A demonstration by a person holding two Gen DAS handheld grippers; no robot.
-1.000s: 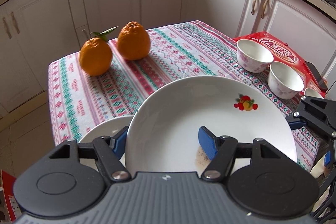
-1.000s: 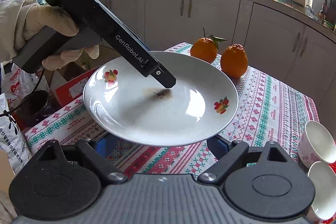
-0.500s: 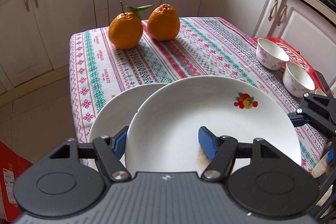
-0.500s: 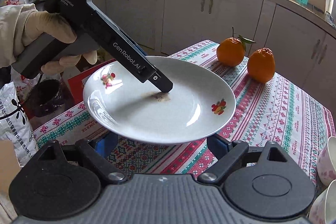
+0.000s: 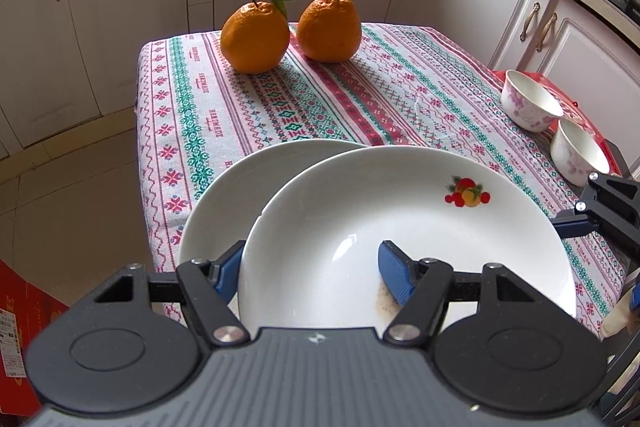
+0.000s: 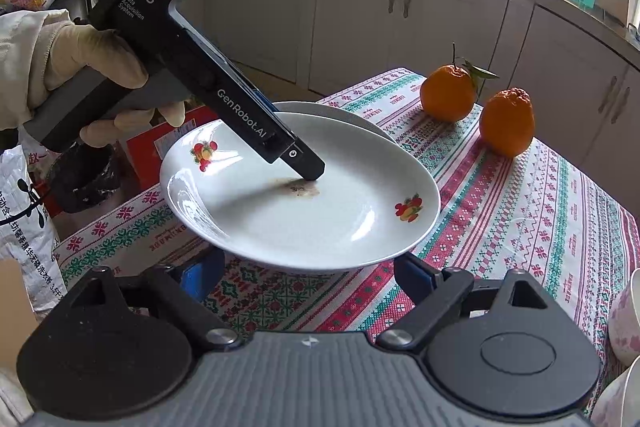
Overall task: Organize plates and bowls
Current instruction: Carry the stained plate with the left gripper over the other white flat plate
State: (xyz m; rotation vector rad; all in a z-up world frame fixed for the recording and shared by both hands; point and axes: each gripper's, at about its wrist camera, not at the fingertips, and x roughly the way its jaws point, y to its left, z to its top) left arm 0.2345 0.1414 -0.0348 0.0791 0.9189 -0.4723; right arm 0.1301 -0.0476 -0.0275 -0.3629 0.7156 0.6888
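Where the patterned cloth covers the tabletop [image 5: 256, 131], every item of the scene rests on or hangs over it, with white kitchen cabinets [image 5: 100, 7] behind. Largest of the dishes is the fruit-printed plate [image 5: 400, 227], held tilted above the near corner of the tabletop; a brown smear marks its centre in the right wrist view. Beneath and partly behind it lies a second white plate [image 5: 248, 195], flat on the cloth, its far rim showing past the upper plate in both views. Left tongs [image 5: 312, 271] grip the fruit-printed plate by its near rim: one blue pad lies on the upper face and the other sits under the edge, the jaws narrow around the rim. A gloved hand [image 6: 92, 67] carries these tongs, seen from the right wrist camera as a dark handle slanting down onto the plate. Right tongs [image 6: 304, 275] stand wide and hold nothing, their blue pads just beside and below the plate's near edge; contact with it cannot be told. Two oranges [image 5: 288, 27] sit side by side at the far end of the tabletop, one with a stem and leaf. Two small floral bowls [image 5: 552, 131] stand near each other at the right edge, on a red packet [image 5: 576, 107].
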